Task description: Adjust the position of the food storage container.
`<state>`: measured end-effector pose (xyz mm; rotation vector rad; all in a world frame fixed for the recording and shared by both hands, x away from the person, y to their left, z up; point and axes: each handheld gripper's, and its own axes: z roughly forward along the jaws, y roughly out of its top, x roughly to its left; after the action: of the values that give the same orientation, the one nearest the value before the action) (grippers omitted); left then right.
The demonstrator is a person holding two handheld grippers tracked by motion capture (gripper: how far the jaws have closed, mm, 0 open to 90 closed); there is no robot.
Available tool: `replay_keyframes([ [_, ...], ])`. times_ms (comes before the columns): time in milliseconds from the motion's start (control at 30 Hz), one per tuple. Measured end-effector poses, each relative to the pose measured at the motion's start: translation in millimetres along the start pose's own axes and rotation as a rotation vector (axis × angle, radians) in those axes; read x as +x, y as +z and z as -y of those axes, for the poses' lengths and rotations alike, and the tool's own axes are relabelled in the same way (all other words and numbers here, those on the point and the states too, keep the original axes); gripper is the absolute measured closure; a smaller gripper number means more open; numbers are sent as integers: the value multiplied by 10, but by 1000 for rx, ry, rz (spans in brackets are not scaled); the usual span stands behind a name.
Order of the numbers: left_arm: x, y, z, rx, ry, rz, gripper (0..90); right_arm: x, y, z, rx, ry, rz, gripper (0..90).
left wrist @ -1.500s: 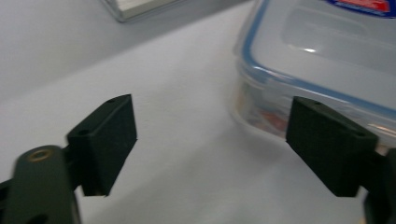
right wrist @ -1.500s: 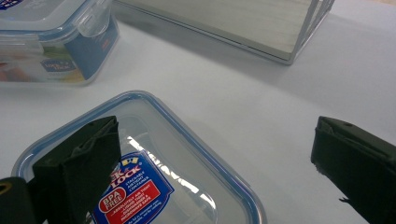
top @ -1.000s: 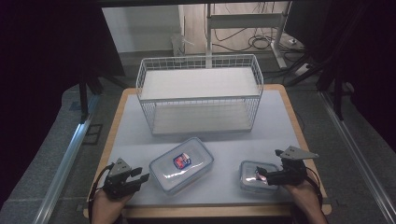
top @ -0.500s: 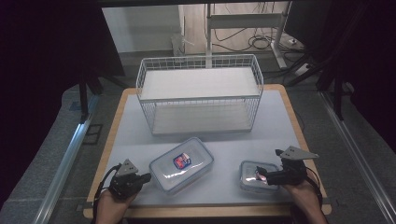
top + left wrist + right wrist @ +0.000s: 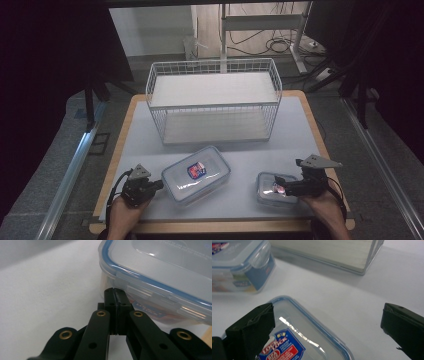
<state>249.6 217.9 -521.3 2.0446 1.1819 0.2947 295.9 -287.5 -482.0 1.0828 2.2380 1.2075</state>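
A: Moved a little to the right, see? Look at the left gripper (image 5: 159,184). Up against the big food box (image 5: 196,174) now.

B: Open or closed?

A: Pinched tight together, with nothing in between. Just touching, or nearly touching, the side clip of the big food box (image 5: 160,267) with the tips.

B: Meaning what?

A: Looks like getting ready to poke or flip that clip, or to hold the box from sliding. Only a guess. Lid on, clip down.

B: And over to the right?

A: Same spot as before for the small food box (image 5: 272,189), flat on the table (image 5: 300,130) near the front. Same for the right gripper (image 5: 280,186): hanging just over that lid, spread wide, holding nothing. Can see the red and blue sticker on the small food box (image 5: 294,340) between the two black tips.

B: Any room to move?

A: Not much at the front. Close to the table's near edge with both hands, so no pulling the boxes back. Short on room at the left edge too. Lots of bare table between the boxes and the wire basket (image 5: 215,107) behind. A good gap between the two boxes as well. Best to push forward or lift up, and to watch the basket's front wires.
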Motion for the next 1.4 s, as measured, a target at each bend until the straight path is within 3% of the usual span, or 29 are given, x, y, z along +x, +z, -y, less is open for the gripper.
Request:
replay_keyframes([
  [100,18,44,-50,2,4,-6,899,9,3,-29,4,25,-2,15],
  [133,24,57,-65,2,5,-7,899,14,5,-42,7,32,-7,99],
  [200,32,82,-92,4,9,-7,899,14,3,-54,6,37,-14,146],
  [267,37,106,-122,7,13,-11,899,27,-12,-102,16,46,-10,329],
  [300,37,106,-122,7,13,-11,898,27,-12,-102,16,46,-10,329],
  [333,40,115,-133,7,15,-13,899,42,-28,-139,18,49,-29,482],
  [367,44,125,-145,9,15,-13,899,42,-28,-139,18,49,-29,482],
  [433,54,158,-177,7,11,-11,899,56,-24,-179,26,50,-56,615],
  [467,64,189,-212,9,15,-11,899,78,6,-219,40,50,-78,725],
  [500,64,189,-212,9,15,-11,899,78,6,-219,40,50,-78,725],
  [533,68,230,-259,13,23,-17,899,110,57,-255,63,37,-98,795],
  [600,69,274,-308,16,27,-19,899,149,127,-285,84,11,-108,847],
  [867,76,414,-451,20,28,-14,898,270,381,-434,130,-48,-117,898],
  [1167,11,244,-338,5,10,-7,898,453,680,-624,178,-90,-146,898],
  [1200,2,221,-305,-2,-5,10,898,511,765,-654,199,-97,-145,898],
  [1367,-14,295,-355,5,-4,20,899,580,905,-700,237,-108,-136,898],
  [1400,-28,312,-382,15,-1,-7,899,593,936,-715,247,-108,-128,898],
])
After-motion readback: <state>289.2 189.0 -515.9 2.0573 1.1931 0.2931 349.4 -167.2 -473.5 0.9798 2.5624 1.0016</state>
